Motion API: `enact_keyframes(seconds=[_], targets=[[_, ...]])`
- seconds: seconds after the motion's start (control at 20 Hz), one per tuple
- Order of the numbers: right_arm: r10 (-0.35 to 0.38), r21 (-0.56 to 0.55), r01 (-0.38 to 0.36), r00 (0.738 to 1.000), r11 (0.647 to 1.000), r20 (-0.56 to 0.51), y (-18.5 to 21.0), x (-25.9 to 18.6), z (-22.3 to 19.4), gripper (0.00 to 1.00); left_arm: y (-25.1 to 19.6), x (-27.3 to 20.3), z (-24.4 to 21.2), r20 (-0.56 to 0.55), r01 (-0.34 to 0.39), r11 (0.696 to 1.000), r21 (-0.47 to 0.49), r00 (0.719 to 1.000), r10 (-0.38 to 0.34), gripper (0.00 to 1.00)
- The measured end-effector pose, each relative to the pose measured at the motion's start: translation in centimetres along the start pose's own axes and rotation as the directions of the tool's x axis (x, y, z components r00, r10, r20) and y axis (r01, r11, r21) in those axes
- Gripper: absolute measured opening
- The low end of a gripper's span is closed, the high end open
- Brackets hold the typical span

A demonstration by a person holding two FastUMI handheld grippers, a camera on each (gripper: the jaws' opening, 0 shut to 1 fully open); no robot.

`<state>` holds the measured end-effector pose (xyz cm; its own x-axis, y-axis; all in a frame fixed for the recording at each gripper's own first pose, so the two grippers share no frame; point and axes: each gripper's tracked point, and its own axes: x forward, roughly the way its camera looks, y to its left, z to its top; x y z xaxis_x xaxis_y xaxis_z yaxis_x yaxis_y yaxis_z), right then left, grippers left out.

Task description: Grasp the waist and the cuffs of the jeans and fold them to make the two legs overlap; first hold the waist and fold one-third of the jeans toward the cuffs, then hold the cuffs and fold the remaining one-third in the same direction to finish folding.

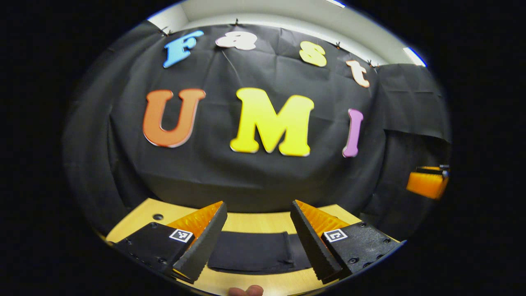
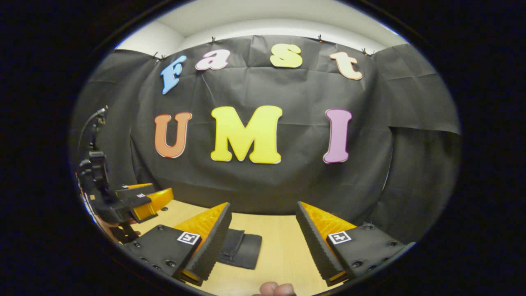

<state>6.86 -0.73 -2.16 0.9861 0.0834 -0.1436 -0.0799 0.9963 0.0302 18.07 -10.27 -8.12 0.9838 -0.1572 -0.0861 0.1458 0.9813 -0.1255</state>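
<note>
- Left gripper view has the jeans (image 1: 250, 251) as a dark, flat, folded bundle lying on the desk (image 1: 246, 223), framed between the two fingers of the left claw (image 1: 259, 236).
- Along the right side of the jeans a stitched hem or band runs across the fabric; which end of the garment it is cannot be told.
- The left claw is released, its jaws spread wide with the jeans seen through the gap, and neither finger touches the cloth; the claw hangs above the jeans.
- Just nearer than the jeans, at the bottom rim of that view, a fingertip (image 1: 246, 291) of the person holding the tool pokes in.
- Right gripper view puts the jeans (image 2: 242, 248) low and left, partly hidden behind the near finger of the right claw (image 2: 263, 238).
- The right claw is released too, jaws wide apart, with bare desk (image 2: 279, 242) between them rather than the jeans; it grips nothing.
- Well to the left of the jeans in the same view, the left claw (image 2: 144, 201) is held up over the desk by a hand (image 2: 111, 226), cables trailing above it.
- Off to the right of the jeans, at the edge of the left gripper view, a bit of the right claw (image 1: 427, 183) floats against the booth's black cloth wall (image 1: 263, 172).
- Beyond the jeans the pale wooden desk ends at that wall.
- A knuckle or two (image 2: 274, 289) shows at the bottom of the right gripper view, nearer than the jeans.
</note>
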Motion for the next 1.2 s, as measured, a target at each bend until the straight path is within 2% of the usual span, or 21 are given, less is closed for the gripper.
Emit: enact_keyframes(seconds=[0.15, 0.35, 0.5, 0.6, 0.95, 1.2], targets=[[0.012, -0.016, -0.011, 0.999, 1.000, 0.052, 2.7, 0.1, 1.5, 0.95, 2.8, -2.6, 2.7, 0.030, -0.074, 0.997, 0.018, 0.997, 0.074, 0.99], [-0.014, -0.020, 0.017, 0.995, 1.000, 0.098, 4.5, -0.8, 2.2, 0.96, 4.0, -6.4, 5.4, 0.074, -0.127, 0.992, 0.027, 0.989, 0.124, 0.99], [0.004, -0.034, 0.000, 0.993, 0.999, 0.118, 6.1, -1.3, 2.5, 0.94, 4.9, -8.1, 6.6, 0.103, -0.161, 0.987, 0.022, 0.982, 0.158, 0.99], [0.022, -0.040, -0.017, 0.992, 0.999, 0.122, 7.0, -1.4, 2.5, 0.97, 5.3, -9.1, 6.8, 0.110, -0.166, 0.986, 0.014, 0.980, 0.164, 0.99], [0.062, -0.032, -0.059, 0.993, 0.998, 0.105, 9.4, -1.8, 2.3, 0.95, 6.9, -10.0, 6.4, 0.106, -0.204, 0.979, 0.017, 0.974, 0.201, 1.00], [0.060, -0.030, -0.057, 0.992, 0.998, 0.115, 9.3, -2.2, 2.8, 0.96, 6.5, -10.0, 6.8, 0.112, -0.193, 0.981, 0.012, 0.975, 0.190, 1.00]])
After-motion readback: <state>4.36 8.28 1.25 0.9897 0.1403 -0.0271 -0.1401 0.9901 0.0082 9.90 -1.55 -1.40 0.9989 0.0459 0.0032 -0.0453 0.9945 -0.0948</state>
